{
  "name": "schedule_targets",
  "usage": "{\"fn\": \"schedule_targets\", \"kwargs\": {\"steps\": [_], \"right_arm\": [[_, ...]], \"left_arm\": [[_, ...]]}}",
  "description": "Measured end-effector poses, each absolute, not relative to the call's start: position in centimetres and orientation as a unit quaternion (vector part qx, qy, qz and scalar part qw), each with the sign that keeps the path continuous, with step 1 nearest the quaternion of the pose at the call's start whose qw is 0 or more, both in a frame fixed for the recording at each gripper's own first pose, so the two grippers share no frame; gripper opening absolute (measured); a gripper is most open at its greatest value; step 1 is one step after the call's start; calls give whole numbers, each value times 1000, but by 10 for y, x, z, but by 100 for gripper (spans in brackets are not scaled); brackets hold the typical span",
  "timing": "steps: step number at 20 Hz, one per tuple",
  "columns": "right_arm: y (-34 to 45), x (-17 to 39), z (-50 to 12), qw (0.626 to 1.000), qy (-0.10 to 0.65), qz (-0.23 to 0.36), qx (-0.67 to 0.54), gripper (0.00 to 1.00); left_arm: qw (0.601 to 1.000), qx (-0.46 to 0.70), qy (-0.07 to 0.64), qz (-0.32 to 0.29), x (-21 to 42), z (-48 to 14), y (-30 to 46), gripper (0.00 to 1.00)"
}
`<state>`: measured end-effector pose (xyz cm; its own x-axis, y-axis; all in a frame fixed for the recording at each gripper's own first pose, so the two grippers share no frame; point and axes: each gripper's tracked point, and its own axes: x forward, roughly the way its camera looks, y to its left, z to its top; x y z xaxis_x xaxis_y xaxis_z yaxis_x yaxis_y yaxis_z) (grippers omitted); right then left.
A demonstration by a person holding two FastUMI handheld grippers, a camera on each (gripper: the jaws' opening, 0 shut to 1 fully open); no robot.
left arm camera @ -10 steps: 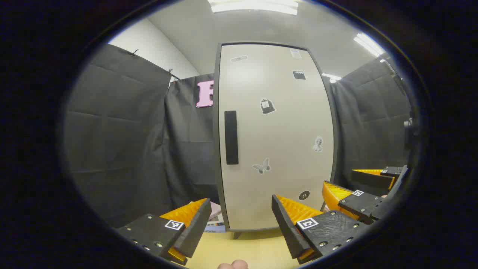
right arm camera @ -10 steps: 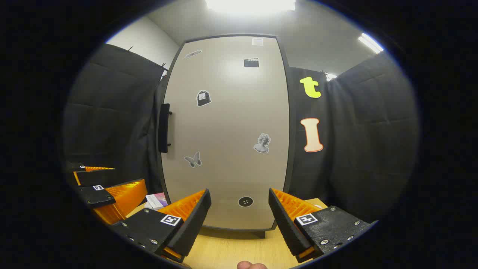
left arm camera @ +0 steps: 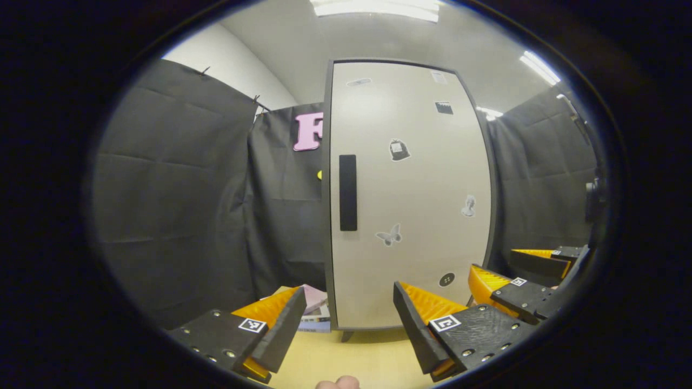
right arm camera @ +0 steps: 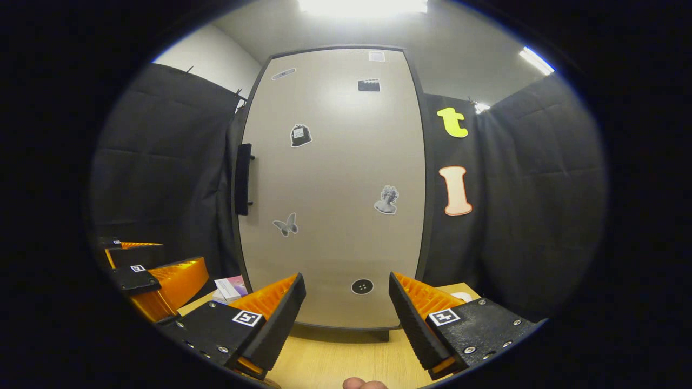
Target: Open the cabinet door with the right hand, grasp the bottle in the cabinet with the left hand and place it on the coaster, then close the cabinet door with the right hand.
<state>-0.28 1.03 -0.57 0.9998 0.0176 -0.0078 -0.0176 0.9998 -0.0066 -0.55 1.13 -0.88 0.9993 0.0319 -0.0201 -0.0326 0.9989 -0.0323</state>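
Facing closed cabinet door (right arm camera: 332, 183): L gripper (left arm camera: 346, 324) & R gripper (right arm camera: 346, 313) level, both spread, holding nothing.

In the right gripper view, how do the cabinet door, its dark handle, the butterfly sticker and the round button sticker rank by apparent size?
Largest to smallest:
1. cabinet door
2. handle
3. butterfly sticker and button sticker: they look too alike to rank.

One cabinet (left arm camera: 411, 194) with one handle (left arm camera: 347, 193), seven stickers (right arm camera: 386, 200), and two tools (right arm camera: 347, 316).
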Motion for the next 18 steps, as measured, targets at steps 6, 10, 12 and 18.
{"fn": "schedule_targets", "kwargs": {"steps": [6,10,12,18], "right_arm": [[13,-4,-9,1000,8,10,-4,96],[17,-3,-7,1000,5,14,-6,96],[16,-2,-4,1000,1,12,-9,96],[6,-4,3,1000,-6,5,-8,96]], "left_arm": [[1000,-18,12,16,-8,-10,10,93],[1000,-18,10,16,-9,-11,12,96],[999,-26,11,19,-5,-13,12,93],[999,-26,12,23,13,-12,12,96]]}}
